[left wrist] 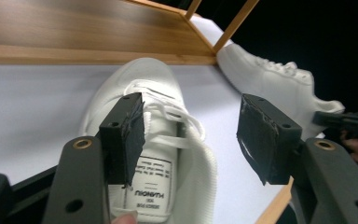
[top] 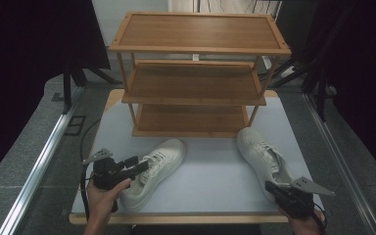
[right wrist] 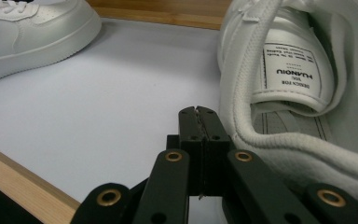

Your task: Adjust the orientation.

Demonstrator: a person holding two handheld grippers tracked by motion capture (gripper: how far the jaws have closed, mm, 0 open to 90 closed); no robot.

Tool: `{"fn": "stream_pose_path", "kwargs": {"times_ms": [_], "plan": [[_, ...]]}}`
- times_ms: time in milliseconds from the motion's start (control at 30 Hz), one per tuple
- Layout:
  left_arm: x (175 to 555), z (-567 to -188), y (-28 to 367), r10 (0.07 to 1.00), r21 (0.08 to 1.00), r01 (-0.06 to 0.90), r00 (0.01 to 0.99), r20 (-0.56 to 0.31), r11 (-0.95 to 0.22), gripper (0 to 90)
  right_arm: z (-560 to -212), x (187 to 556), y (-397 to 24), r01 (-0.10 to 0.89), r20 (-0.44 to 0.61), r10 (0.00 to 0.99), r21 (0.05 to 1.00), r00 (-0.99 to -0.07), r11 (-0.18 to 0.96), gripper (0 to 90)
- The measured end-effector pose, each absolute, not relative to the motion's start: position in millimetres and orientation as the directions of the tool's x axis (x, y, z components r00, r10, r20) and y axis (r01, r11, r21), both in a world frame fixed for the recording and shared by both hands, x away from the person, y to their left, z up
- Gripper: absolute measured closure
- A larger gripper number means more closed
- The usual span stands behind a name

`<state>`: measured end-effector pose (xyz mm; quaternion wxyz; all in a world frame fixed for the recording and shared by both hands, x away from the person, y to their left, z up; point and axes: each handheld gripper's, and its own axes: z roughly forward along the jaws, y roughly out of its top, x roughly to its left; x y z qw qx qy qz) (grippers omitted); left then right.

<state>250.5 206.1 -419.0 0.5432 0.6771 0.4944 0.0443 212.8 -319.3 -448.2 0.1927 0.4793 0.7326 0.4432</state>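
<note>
At the bottom edge of the high view, two hands come in, each with a black gripper. The left gripper (top: 136,165), lower left of the frame, has its jaws spread wide apart; in the left gripper view they straddle the open collar and tongue of the left shoe (left wrist: 168,154), one pad over the laces and one off to the side, neither clearly pressing it. The right gripper (top: 274,188), lower right of the frame, has its jaws pressed together on nothing, sitting just beside the heel of the right shoe (right wrist: 307,93), whose printed tongue label faces the camera.

Both white sneakers lie on the pale tabletop (top: 210,171), well apart, toes pointing toward the upper part of the frame. Beyond them, at centre frame, stands a three-tier wooden shoe rack (top: 196,73), its shelves bare, its lowest shelf just past the toes.
</note>
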Motion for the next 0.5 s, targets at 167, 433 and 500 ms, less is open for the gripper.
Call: {"fn": "stream_pose_path", "kwargs": {"times_ms": [167,433,500], "plan": [[250.6,-419.2,206.1,0.716,0.777,0.624,0.506,-0.482,0.083,41.0,-448.6,212.1,-325.7,0.533,0.148,0.870,0.833,-0.470,0.146,89.4],[251.1,-419.9,207.5,0.701,0.771,0.630,0.505,-0.503,0.099,41.1,-447.9,212.4,-340.4,0.542,0.160,0.884,0.832,-0.440,0.120,89.4],[251.1,-419.9,207.6,0.701,0.770,0.630,0.505,-0.504,0.100,41.1,-447.9,212.6,-343.8,0.544,0.164,0.885,0.831,-0.435,0.113,89.4]]}}
